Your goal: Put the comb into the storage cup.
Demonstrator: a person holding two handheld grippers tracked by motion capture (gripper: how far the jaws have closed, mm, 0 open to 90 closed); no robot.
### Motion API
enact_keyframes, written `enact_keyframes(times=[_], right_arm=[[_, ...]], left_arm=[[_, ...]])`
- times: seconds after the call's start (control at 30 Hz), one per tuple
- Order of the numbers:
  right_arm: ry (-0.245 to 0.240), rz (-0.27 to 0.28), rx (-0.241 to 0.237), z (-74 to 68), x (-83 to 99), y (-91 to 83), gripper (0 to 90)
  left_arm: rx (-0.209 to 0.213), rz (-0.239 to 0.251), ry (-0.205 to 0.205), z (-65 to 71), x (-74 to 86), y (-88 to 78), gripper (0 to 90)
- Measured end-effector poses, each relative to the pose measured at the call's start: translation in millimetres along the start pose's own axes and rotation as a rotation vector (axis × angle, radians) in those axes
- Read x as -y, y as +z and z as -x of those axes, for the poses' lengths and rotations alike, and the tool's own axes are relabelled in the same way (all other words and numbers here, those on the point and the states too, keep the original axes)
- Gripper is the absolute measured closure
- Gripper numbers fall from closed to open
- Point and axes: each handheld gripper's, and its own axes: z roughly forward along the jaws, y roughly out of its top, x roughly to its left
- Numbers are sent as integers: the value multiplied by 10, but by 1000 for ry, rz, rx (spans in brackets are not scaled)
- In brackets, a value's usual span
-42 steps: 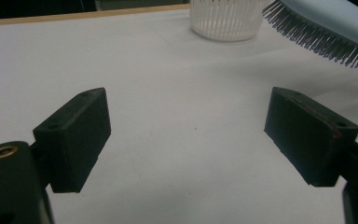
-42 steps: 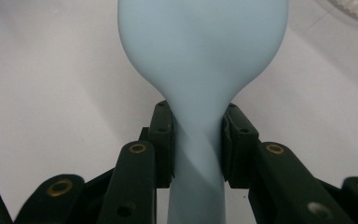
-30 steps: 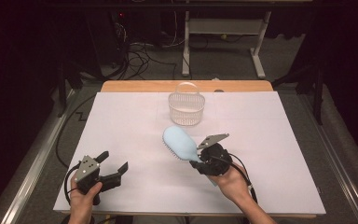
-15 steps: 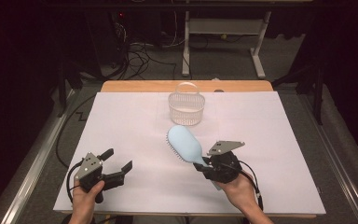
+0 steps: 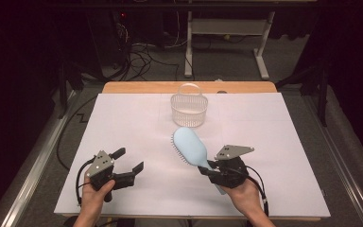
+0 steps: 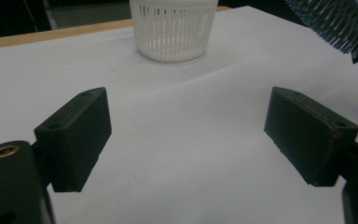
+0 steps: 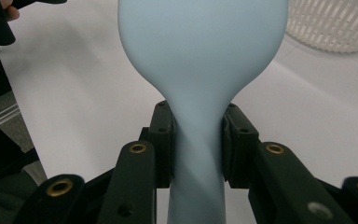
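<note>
A pale blue hairbrush (image 5: 191,145) is held above the white table, head pointing away from me and bristles facing left. My right gripper (image 5: 211,169) is shut on its neck; in the right gripper view both pads clamp the brush's neck (image 7: 196,135) just below the oval head. My left gripper (image 5: 126,161) stands open over the near left of the table with nothing between its fingers (image 6: 77,135). A white slatted basket (image 5: 189,108) with a hoop handle stands at the middle rear, also seen ahead in the left gripper view (image 6: 173,28).
White paper covers the table (image 5: 274,142), with a wooden strip (image 5: 137,87) along the far edge. Beyond it lie a dark floor, cables and a metal stand leg (image 5: 260,61).
The right hand has carried the hairbrush to the right and slightly nearer to me. The left gripper has drifted a little and stays open.
</note>
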Motion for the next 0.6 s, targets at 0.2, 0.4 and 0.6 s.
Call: enact_keyframes(times=[0.2,0.4,0.6], right_arm=[[1,6,2,-8,5,3,707],[2,19,1,-12,12,-10,707],[1,23,2,-18,15,-13,707]], left_arm=[[35,-9,24,65,-49,72,154],[66,-10,37,142,-106,136,154],[106,-18,52,244,-169,224,155]])
